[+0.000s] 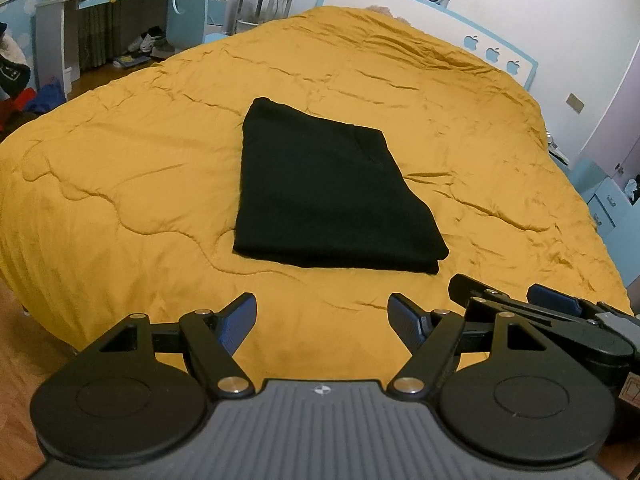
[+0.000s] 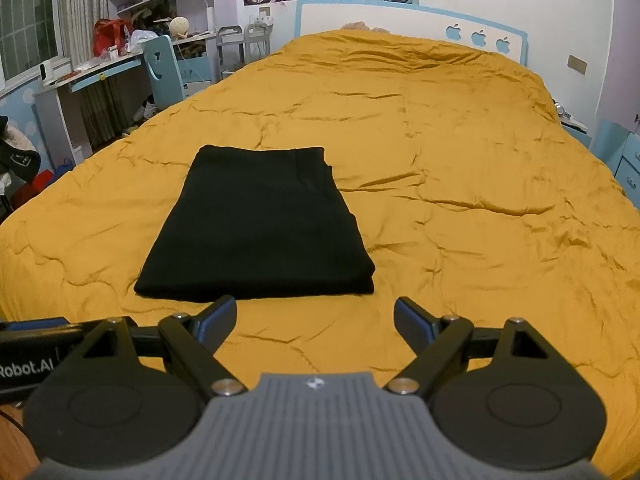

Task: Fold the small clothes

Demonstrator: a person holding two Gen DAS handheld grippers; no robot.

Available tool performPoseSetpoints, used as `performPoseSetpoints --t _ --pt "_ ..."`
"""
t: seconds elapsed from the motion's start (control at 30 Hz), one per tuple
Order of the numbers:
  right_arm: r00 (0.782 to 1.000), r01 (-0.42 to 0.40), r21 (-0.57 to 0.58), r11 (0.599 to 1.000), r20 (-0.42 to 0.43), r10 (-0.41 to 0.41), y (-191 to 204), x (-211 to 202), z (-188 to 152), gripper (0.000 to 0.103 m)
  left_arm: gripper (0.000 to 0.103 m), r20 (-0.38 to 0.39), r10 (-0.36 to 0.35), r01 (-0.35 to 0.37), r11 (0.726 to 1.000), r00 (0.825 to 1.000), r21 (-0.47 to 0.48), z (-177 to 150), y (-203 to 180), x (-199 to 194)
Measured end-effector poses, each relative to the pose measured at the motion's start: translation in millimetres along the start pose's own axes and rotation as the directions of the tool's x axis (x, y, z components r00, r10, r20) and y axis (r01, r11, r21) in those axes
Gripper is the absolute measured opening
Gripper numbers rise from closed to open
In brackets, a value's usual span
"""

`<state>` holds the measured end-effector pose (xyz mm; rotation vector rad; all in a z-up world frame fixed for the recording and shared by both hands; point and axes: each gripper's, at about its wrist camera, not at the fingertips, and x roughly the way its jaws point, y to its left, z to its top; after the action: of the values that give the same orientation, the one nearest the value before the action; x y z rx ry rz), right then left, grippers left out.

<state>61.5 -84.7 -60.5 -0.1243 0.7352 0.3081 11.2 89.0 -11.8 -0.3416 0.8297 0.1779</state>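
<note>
A black garment [image 1: 328,196] lies folded into a neat rectangle on the mustard-yellow quilt [image 1: 120,184] of a bed. In the right wrist view the same folded garment [image 2: 260,228] sits left of centre on the quilt [image 2: 460,200]. My left gripper [image 1: 322,320] hovers open over the quilt's near edge, just short of the garment, nothing between its fingers. My right gripper [image 2: 314,322] is open too, empty, its left fingertip close to the garment's near edge. The right gripper [image 1: 516,300] also shows at the lower right of the left wrist view.
A blue-trimmed headboard [image 2: 400,20] with apple stickers closes the bed's far end. A cluttered desk [image 2: 92,76] and a blue chair [image 2: 164,68] stand to the left. A blue bedside cabinet [image 2: 628,160] stands at the right. Wooden floor [image 1: 24,360] shows at the lower left.
</note>
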Motion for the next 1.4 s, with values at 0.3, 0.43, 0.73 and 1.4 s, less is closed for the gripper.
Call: performPoseSetpoints --t 0.3,0.43,0.73,1.4 --pt "1.0 0.006 -0.008 1.0 -0.007 -0.006 2.3 2.1 -1.2 0.082 0.087 -0.006 0.013 -0.013 1.0 1.0 0.006 -1.8 -2.1 -1.2" --pt "1.0 0.005 -0.007 1.0 -0.009 -0.005 2.5 3.1 -1.5 0.082 0.087 -0.005 0.017 -0.017 1.0 1.0 0.012 -2.1 -3.0 -1.2" --pt "1.0 0.013 -0.007 1.0 -0.017 -0.013 2.8 4.7 -2.7 0.082 0.087 -0.024 0.022 -0.022 1.0 0.999 0.01 -1.0 -4.0 0.6" --pt "1.0 0.019 -0.008 1.0 -0.025 -0.019 4.3 6.5 -3.5 0.082 0.087 -0.026 0.04 -0.039 0.999 0.999 0.033 5.2 -3.5 3.6"
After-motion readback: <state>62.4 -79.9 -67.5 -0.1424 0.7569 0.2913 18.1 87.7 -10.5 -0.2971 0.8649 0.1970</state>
